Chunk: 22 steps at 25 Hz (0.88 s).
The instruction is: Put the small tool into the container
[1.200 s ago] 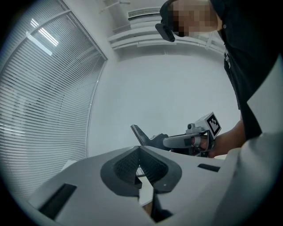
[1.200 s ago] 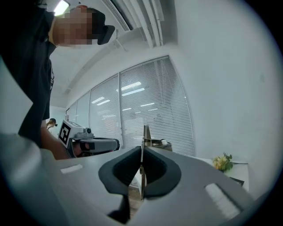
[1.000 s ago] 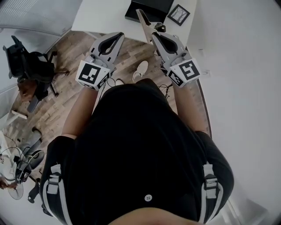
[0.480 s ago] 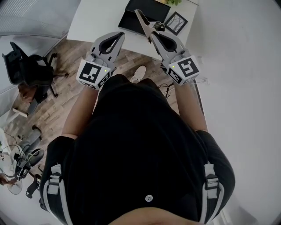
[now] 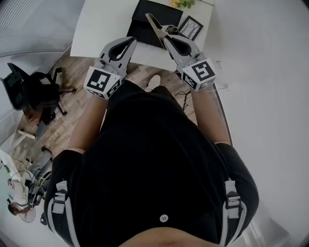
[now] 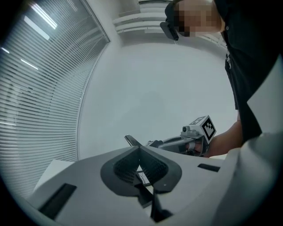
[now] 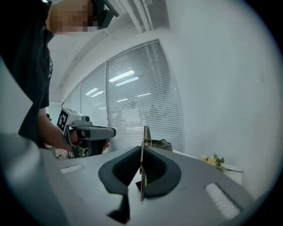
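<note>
You are holding your right gripper [image 5: 167,39] above the white table [image 5: 104,24], and its jaws are clamping the small tool [image 5: 155,24], a thin flat metal piece that is sticking out past the fingertips. In the head view the tool is showing over the near edge of the black container [image 5: 159,12], which is lying on the table beside a picture frame [image 5: 191,28]. Your left gripper [image 5: 130,41] is hovering near the table's edge, its jaws pressed together on nothing.
</note>
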### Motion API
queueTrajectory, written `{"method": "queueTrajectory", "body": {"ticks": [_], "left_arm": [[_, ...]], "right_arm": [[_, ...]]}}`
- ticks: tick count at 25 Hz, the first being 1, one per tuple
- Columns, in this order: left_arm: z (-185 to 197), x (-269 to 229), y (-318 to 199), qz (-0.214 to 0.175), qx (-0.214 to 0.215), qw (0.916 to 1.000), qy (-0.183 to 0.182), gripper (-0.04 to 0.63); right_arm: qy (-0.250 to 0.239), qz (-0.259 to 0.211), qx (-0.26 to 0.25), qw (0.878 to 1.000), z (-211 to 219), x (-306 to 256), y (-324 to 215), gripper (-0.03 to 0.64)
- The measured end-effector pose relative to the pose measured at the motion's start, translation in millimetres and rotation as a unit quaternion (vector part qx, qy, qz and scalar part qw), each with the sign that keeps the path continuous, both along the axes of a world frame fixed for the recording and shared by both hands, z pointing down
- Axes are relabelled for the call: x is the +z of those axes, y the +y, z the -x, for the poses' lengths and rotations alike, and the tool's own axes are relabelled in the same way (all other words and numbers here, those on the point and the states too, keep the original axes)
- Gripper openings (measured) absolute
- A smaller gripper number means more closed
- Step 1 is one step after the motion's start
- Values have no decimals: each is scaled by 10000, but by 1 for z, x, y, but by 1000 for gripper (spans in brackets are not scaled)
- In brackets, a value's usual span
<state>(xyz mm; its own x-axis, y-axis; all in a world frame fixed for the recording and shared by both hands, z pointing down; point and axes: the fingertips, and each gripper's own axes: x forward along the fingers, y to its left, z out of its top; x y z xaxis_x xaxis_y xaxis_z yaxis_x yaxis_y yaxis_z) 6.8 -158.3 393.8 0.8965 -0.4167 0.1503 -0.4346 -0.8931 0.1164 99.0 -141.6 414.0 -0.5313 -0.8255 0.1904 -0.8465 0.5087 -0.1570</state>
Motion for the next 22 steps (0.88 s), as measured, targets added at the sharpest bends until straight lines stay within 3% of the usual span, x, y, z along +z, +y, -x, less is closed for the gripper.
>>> {"method": "queueTrajectory", "body": {"ticks": [12, 22], "left_arm": [[5, 34, -69, 17, 1066, 9943, -75, 8], [0, 80, -105, 180, 1196, 9925, -183, 8]], "right_arm": [[691, 806, 704, 9919, 13, 71, -55, 17], [1367, 1417, 794, 9772, 14, 139, -73, 17]]}}
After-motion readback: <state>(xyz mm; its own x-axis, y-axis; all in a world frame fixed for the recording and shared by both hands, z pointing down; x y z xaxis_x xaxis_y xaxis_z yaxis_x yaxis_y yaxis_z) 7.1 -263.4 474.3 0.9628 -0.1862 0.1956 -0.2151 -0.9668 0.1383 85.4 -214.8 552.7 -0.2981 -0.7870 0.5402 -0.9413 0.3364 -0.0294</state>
